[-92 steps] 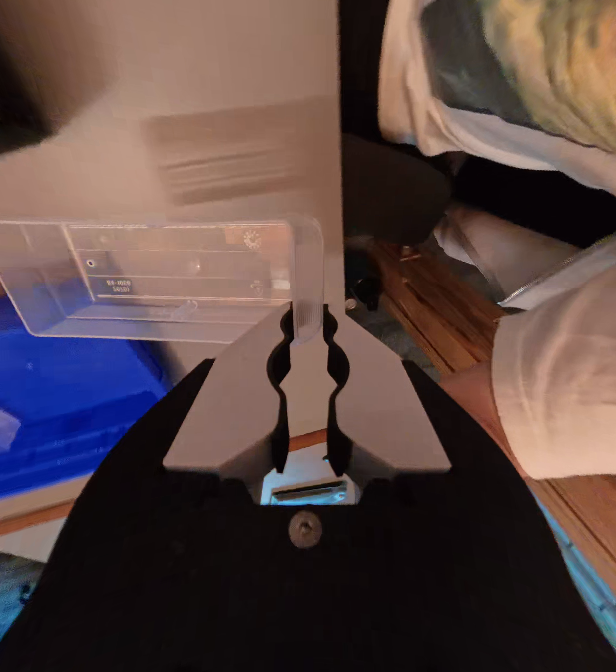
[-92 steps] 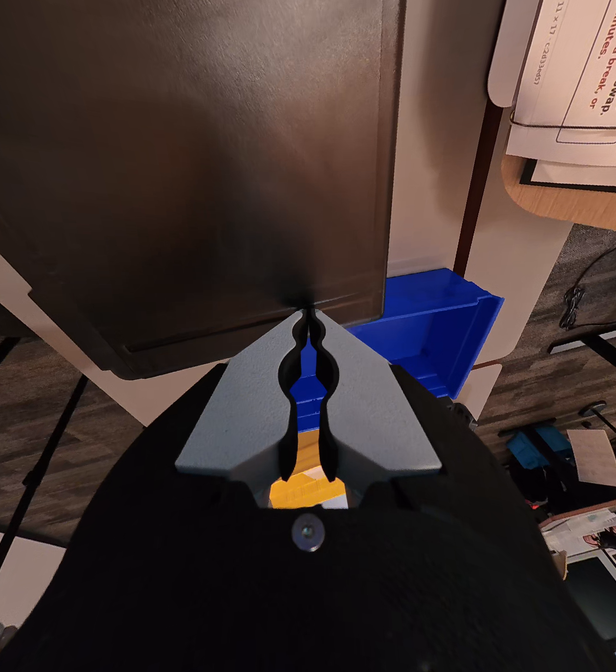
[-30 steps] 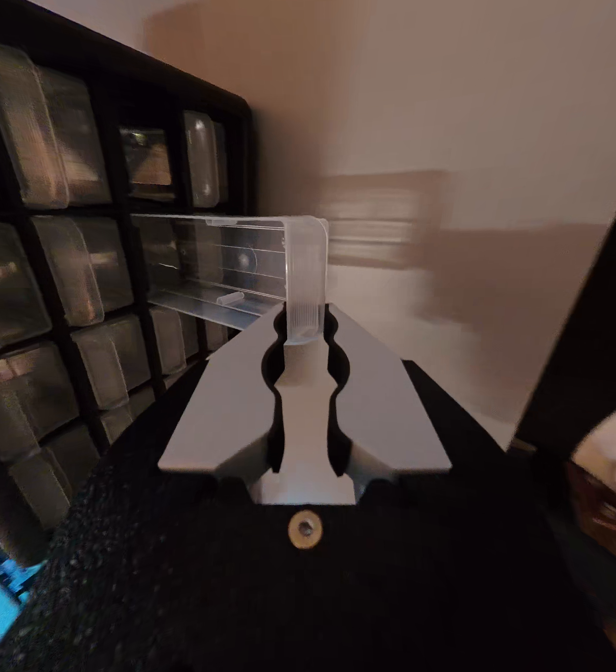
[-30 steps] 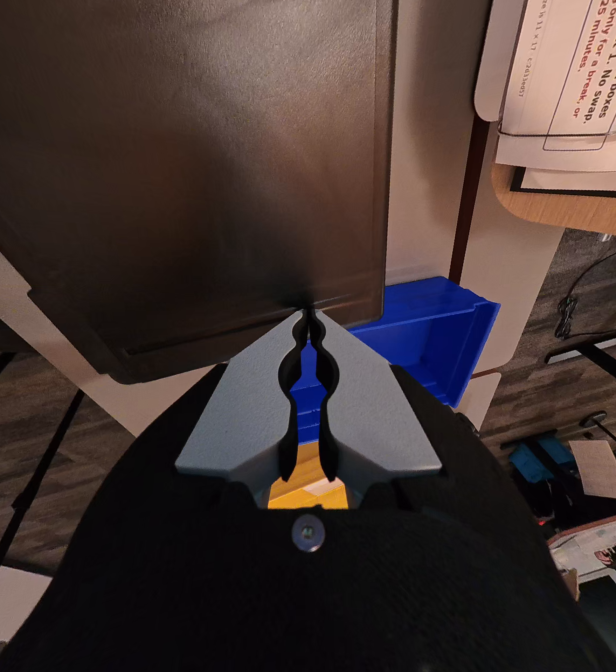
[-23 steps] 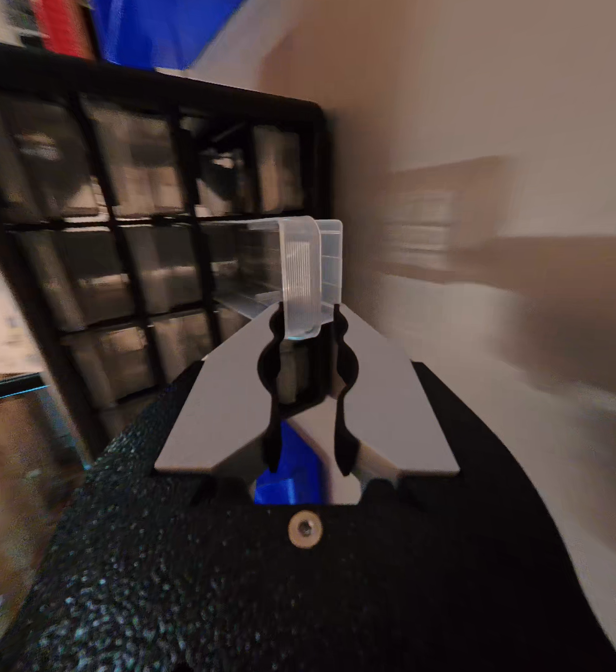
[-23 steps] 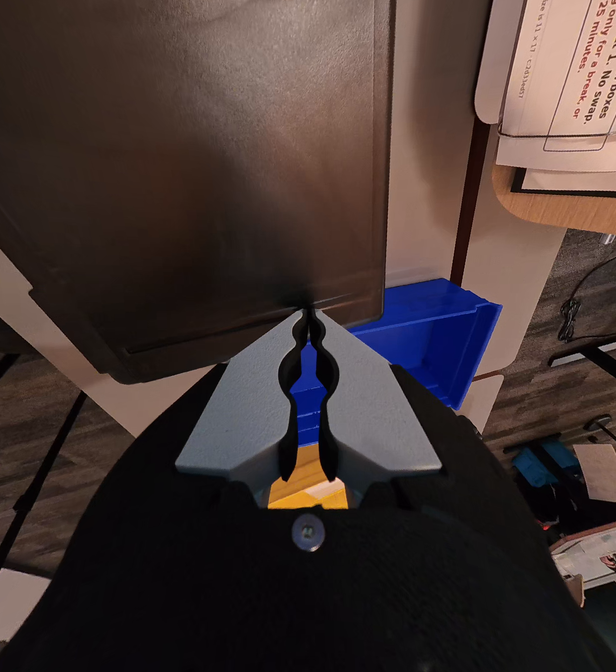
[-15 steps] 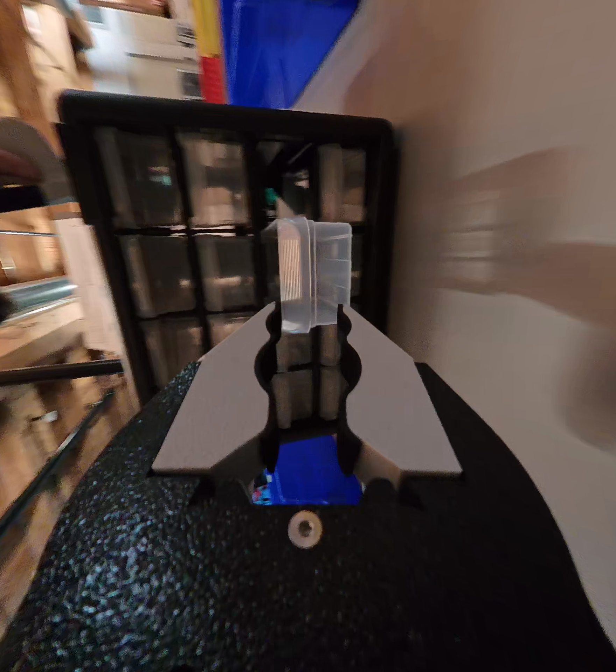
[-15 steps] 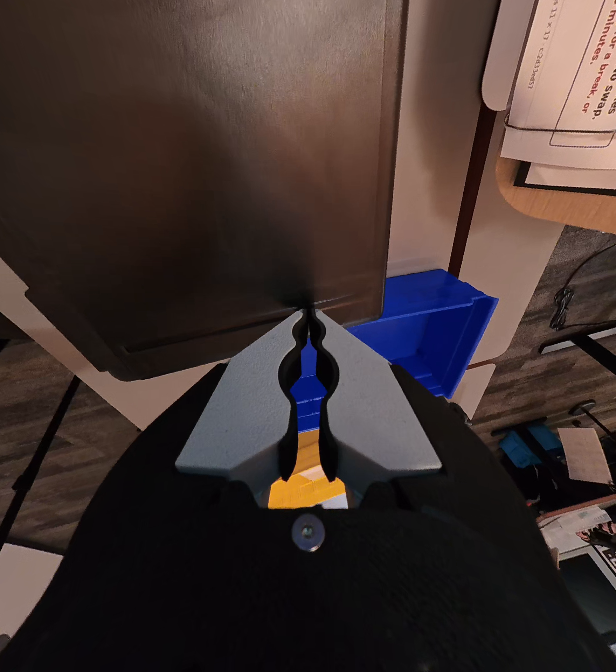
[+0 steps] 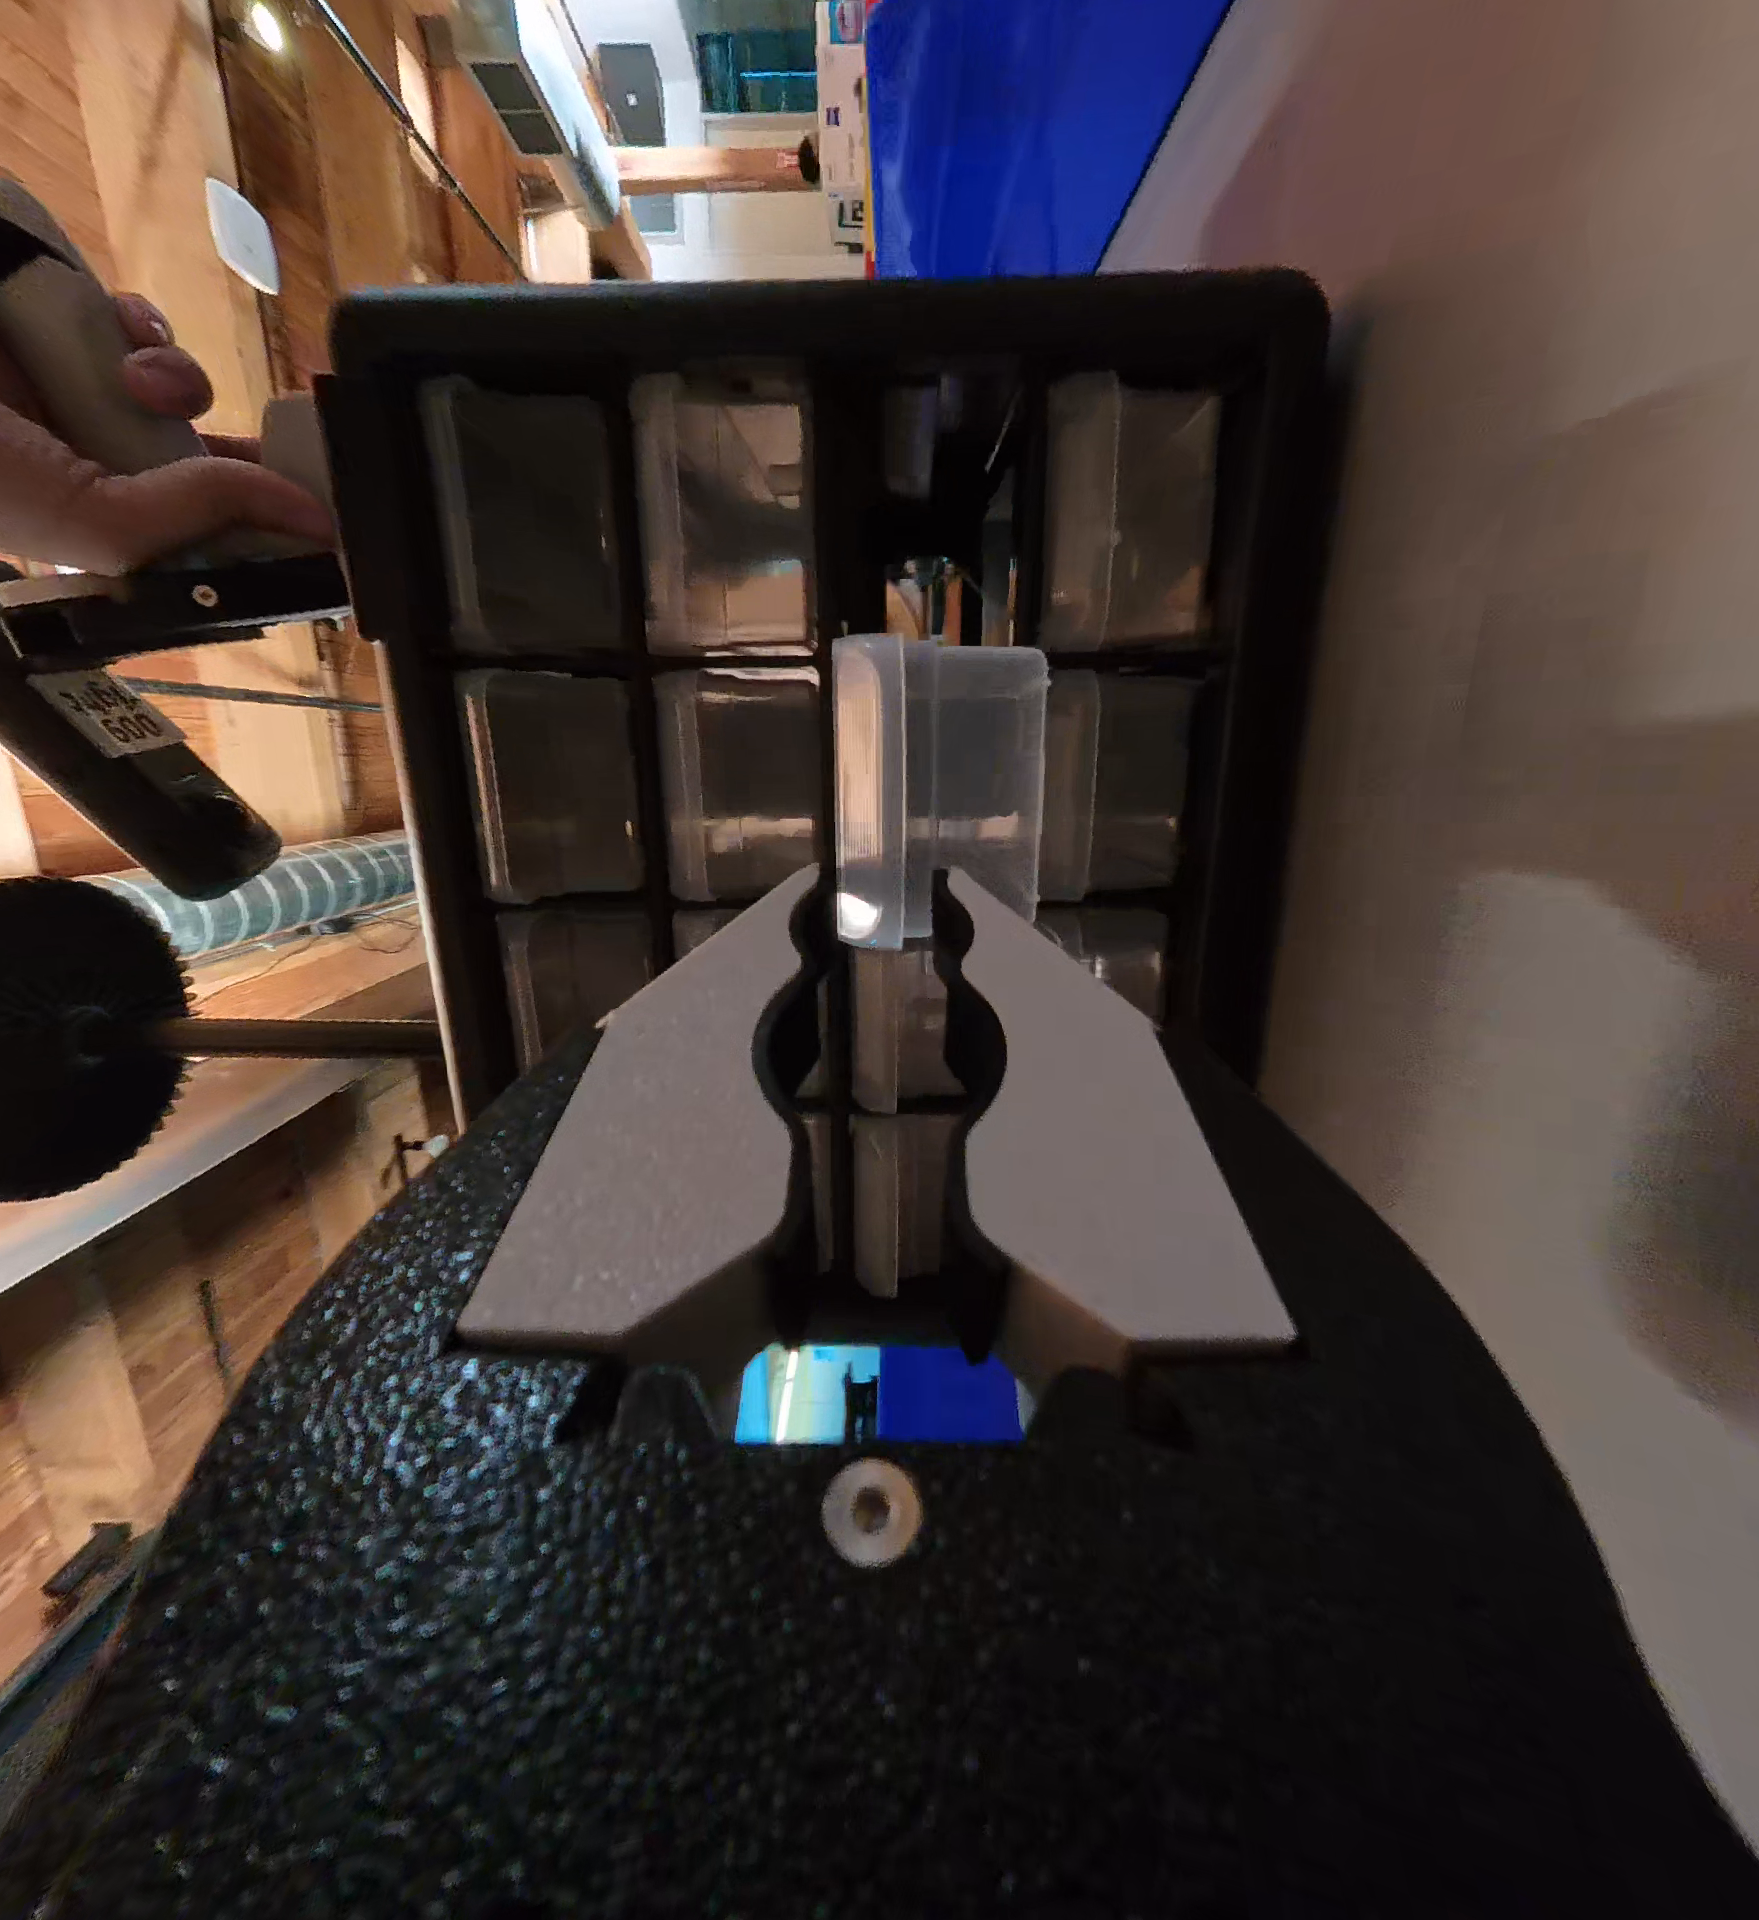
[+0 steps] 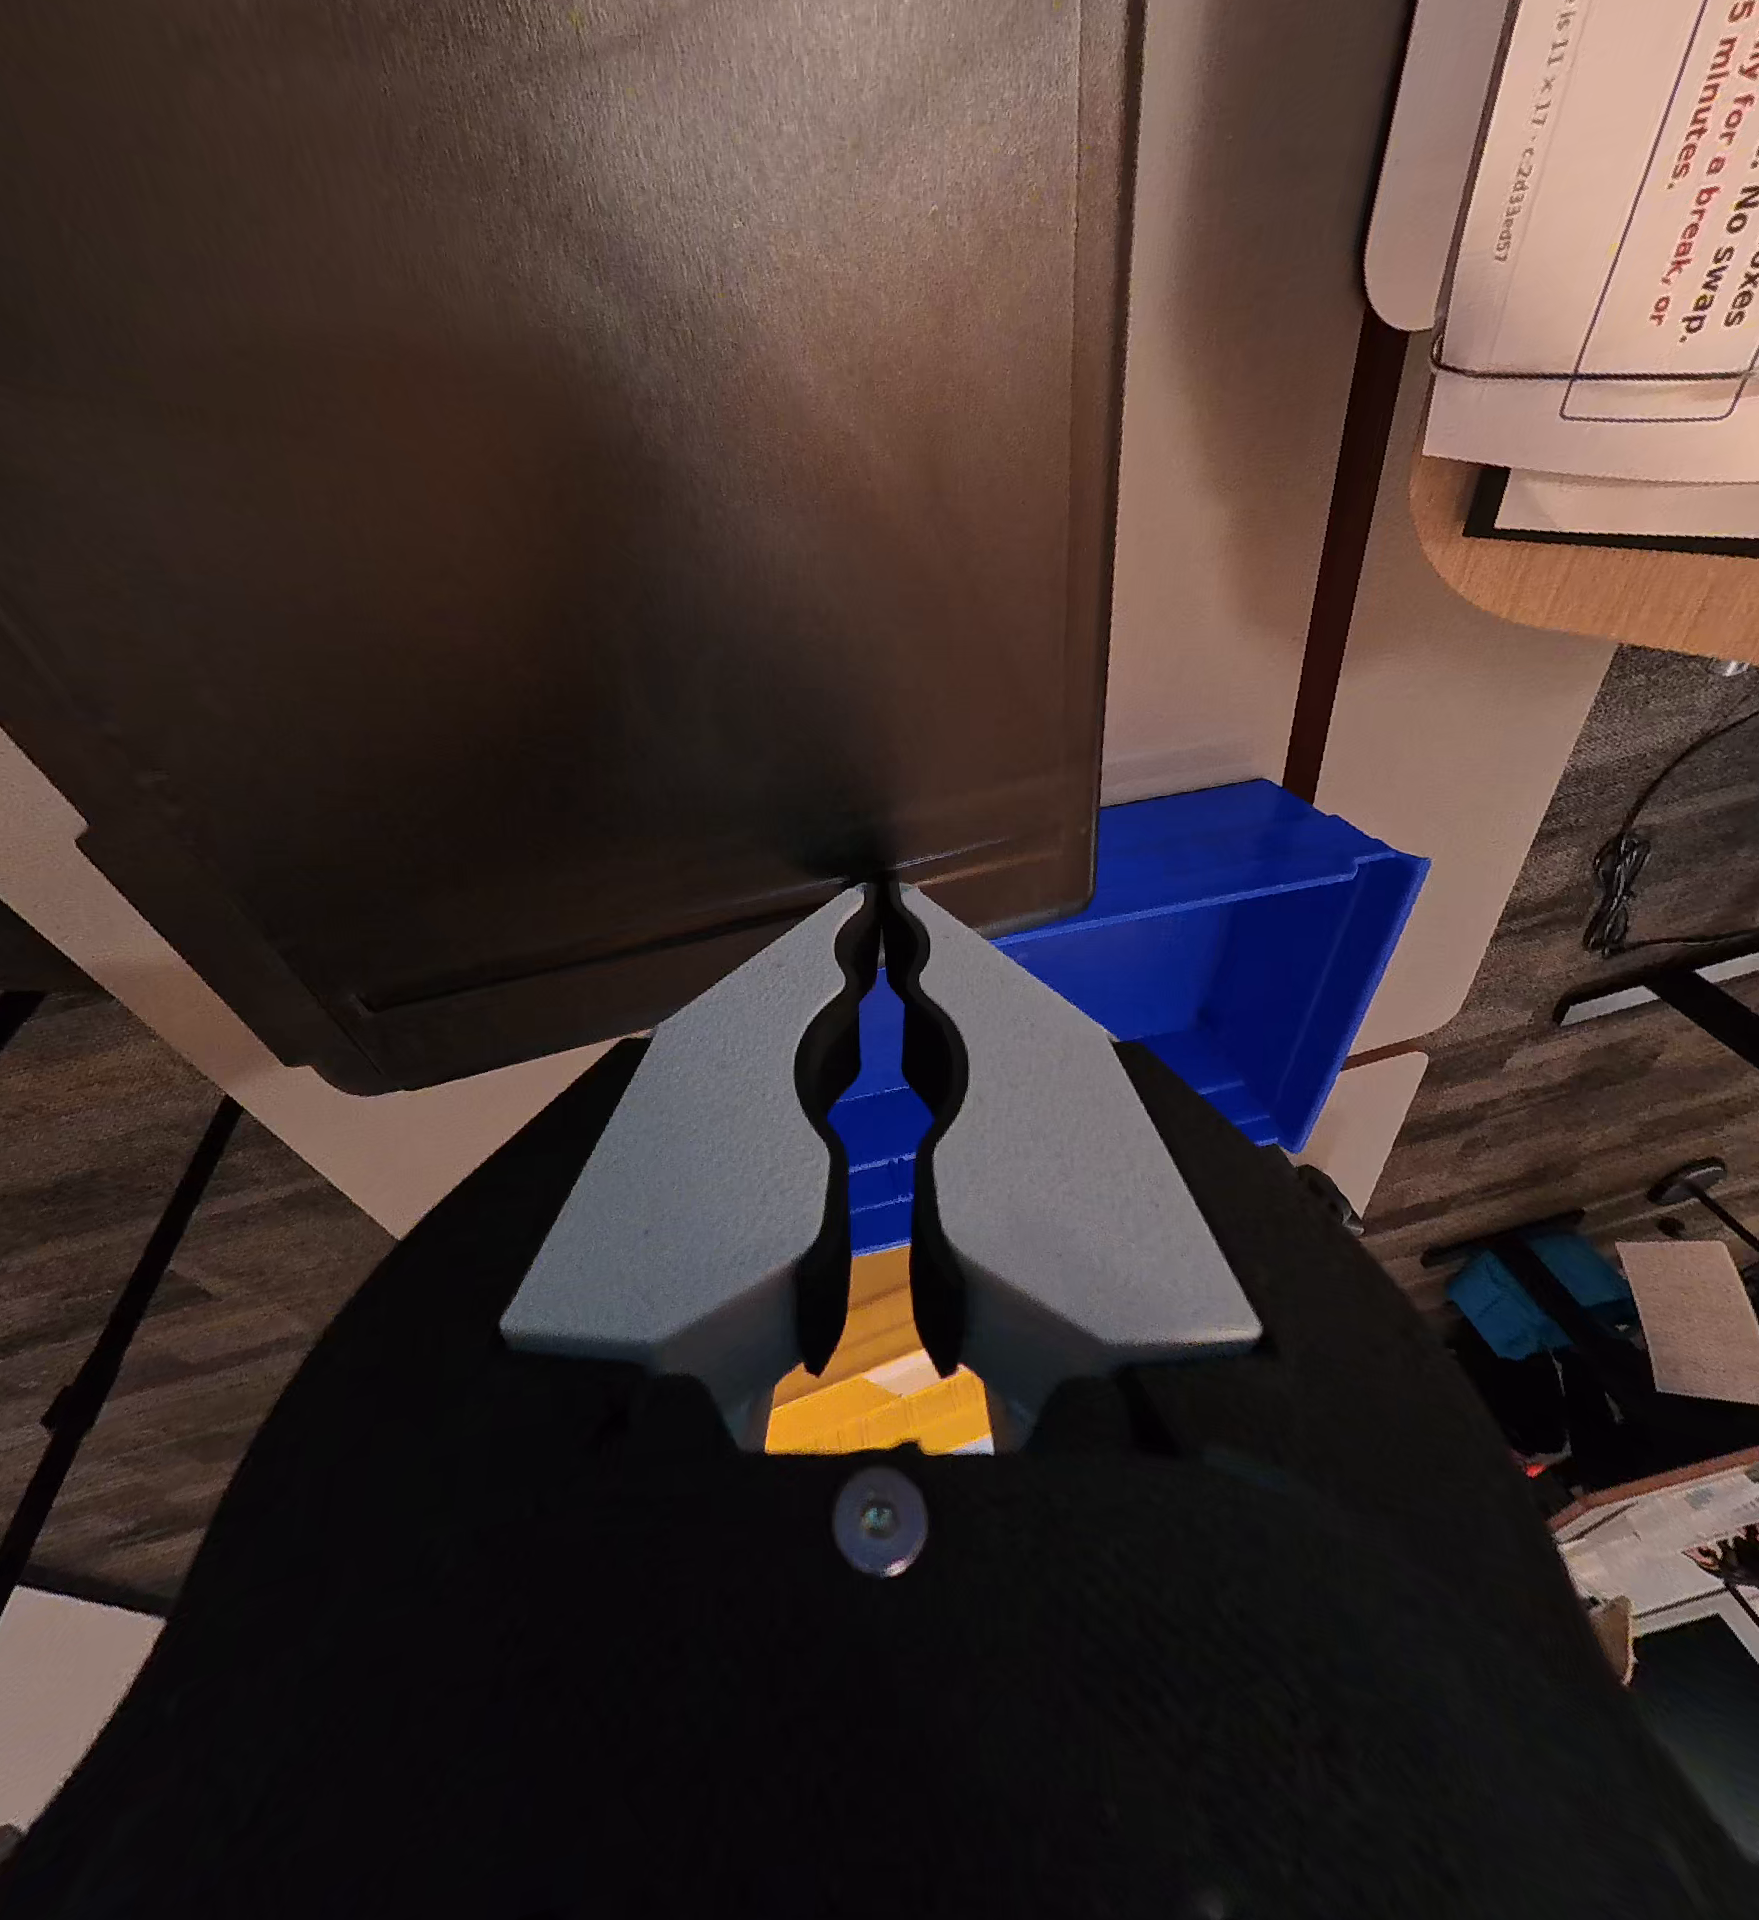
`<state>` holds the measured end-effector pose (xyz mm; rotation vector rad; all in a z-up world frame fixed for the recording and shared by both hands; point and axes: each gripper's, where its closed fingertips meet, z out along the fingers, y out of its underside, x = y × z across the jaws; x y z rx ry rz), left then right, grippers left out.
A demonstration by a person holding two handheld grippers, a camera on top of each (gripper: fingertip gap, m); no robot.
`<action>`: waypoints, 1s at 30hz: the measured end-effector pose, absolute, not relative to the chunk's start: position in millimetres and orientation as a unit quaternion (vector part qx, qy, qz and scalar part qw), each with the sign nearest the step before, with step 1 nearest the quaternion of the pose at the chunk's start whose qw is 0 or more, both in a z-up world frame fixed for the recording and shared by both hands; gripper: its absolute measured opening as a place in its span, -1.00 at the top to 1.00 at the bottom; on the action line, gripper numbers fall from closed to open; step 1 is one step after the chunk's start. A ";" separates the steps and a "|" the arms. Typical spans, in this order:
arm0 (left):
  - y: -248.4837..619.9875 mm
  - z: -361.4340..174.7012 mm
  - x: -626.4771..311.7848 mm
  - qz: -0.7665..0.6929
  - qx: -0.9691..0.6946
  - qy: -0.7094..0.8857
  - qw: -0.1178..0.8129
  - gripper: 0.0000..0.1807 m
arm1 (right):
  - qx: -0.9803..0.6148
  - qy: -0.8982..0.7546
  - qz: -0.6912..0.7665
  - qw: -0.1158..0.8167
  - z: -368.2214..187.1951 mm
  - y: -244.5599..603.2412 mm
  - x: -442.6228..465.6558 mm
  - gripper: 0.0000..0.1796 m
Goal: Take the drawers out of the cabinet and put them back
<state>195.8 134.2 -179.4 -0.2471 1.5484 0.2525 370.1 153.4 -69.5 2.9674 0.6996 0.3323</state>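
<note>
The black cabinet [image 9: 833,312] with several clear drawers fills the middle of the left wrist view, which is turned on its side. My left gripper [image 9: 880,909] is shut on the handle of a clear drawer [image 9: 968,769] and holds it end-on, just in front of the cabinet face. An empty slot [image 9: 942,499] shows directly above the drawer in the picture. My right gripper [image 10: 875,894] is shut, its tips pressed against the cabinet's plain black outer panel [image 10: 542,468]. It also shows in the left wrist view [image 9: 179,603] against the cabinet's side, held by a hand [image 9: 44,457].
A white surface [image 9: 1581,623] runs along the cabinet's right side in the left wrist view. A blue bin [image 10: 1228,966] sits past the cabinet. Papers [image 10: 1633,208] hang at the upper right. A black ribbed disc on a rod [image 9: 33,1039] is at the left.
My left gripper has swung the clear drawer round from side-on to end-on, squarely facing the cabinet front and closer to it. The right gripper has stayed pressed on the cabinet panel.
</note>
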 end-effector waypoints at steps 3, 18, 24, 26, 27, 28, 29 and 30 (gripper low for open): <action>143.3 -180.7 206.3 0.132 -0.097 0.683 0.712 0.83 | 0.966 0.230 0.111 0.043 -69.6 153.4 370.2 1.00; 169.4 -178.6 241.0 0.157 -0.101 0.668 0.721 0.84 | 0.967 0.229 0.109 0.040 -69.5 153.4 370.1 1.00; 168.7 -178.7 240.1 0.142 -0.106 0.663 0.727 0.83 | 0.966 0.230 0.112 0.049 -69.7 153.4 370.2 1.00; 165.4 -179.6 239.3 0.130 -0.106 0.664 0.729 0.78 | 0.965 0.230 0.114 0.051 -69.6 153.4 370.2 1.00; 164.4 -180.0 238.8 0.125 -0.108 0.664 0.729 0.75 | 0.965 0.231 0.114 0.052 -69.6 153.4 370.2 1.00; 163.7 -180.4 238.3 0.120 -0.111 0.665 0.729 0.73 | 0.965 0.230 0.113 0.052 -69.7 153.4 370.2 1.00; 162.8 -180.1 237.5 0.116 -0.113 0.664 0.730 0.68 | 0.965 0.230 0.113 0.051 -69.7 153.3 370.2 1.00; 162.0 -179.1 235.9 0.111 -0.116 0.663 0.732 0.66 | 0.965 0.230 0.113 0.051 -69.6 153.3 370.2 1.00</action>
